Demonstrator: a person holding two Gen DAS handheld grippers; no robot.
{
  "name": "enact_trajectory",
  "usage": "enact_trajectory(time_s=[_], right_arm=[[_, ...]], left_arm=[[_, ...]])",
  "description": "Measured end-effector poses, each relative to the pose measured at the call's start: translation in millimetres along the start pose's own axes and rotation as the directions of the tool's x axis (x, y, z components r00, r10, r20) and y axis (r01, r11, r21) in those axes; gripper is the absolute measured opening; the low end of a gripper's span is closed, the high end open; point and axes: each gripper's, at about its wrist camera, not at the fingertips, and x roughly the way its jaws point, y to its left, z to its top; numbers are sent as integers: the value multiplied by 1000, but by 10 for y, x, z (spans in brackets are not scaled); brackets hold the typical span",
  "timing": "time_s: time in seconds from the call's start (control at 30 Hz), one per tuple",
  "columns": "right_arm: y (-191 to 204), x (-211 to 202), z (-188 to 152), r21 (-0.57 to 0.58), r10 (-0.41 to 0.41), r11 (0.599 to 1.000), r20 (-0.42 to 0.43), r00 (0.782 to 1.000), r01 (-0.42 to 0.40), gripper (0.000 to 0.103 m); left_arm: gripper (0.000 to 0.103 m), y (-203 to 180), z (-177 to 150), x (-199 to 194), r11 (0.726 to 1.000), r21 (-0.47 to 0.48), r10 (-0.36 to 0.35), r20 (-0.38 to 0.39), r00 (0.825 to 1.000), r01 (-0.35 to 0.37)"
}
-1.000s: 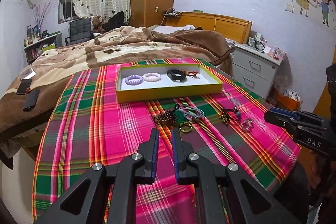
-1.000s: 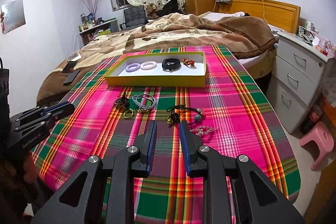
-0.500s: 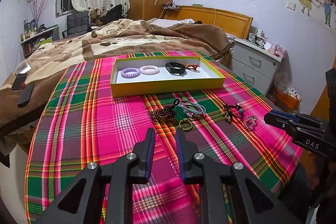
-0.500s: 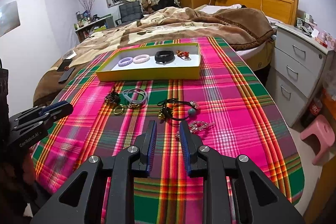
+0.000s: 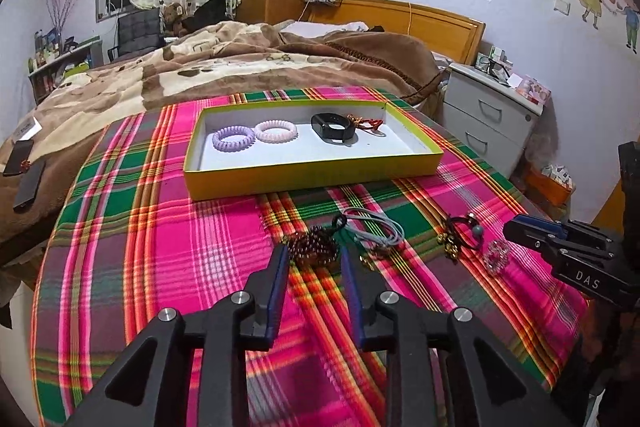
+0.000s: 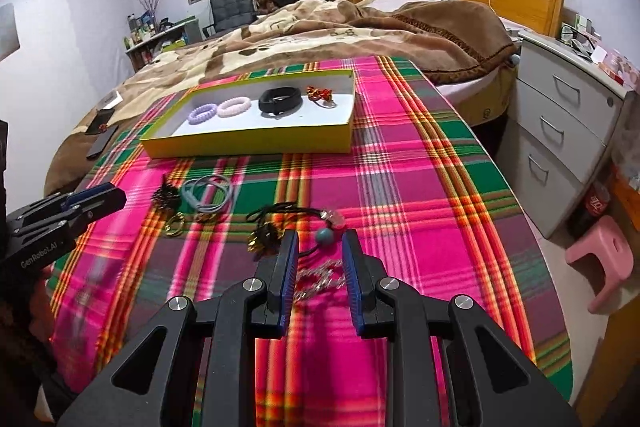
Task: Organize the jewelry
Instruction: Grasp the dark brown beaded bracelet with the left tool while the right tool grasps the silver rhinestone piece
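Now left gripper (image 5: 313, 259), jaws opening, lines up on bead bracelet (image 5: 314, 251); right gripper (image 6: 320, 251) part-open over chain (image 6: 318, 281), both empty.

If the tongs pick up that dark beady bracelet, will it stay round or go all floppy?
Probably floppy: the dark bead bracelet lies heaped in loops, not a stiff ring. Its round beads may slip between flat pads, so it could sag or slide. It likely won't roll on the plaid cloth.
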Motion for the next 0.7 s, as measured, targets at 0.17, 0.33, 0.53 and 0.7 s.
enact_trajectory(time_s=[0.17,0.33,0.53,0.7], right_arm=[[-40,199,79,-22,1,1000,-45,999,-2,23],[-36,377,114,-55,2,998,-95,995,-7,23],[-25,501,148,-81,-2,997,-140,990,-9,23],[12,541,180,-111,-24,994,-152,988,7,23]], left_arm=[[28,0,70,207,1000,-2,-13,-39,999,13],[28,-11,81,381,1000,1,-15,-75,997,15],[30,15,95,517,1000,-8,-11,-104,995,10],[30,34,125,561,1000,-19,-11,-106,994,9]])
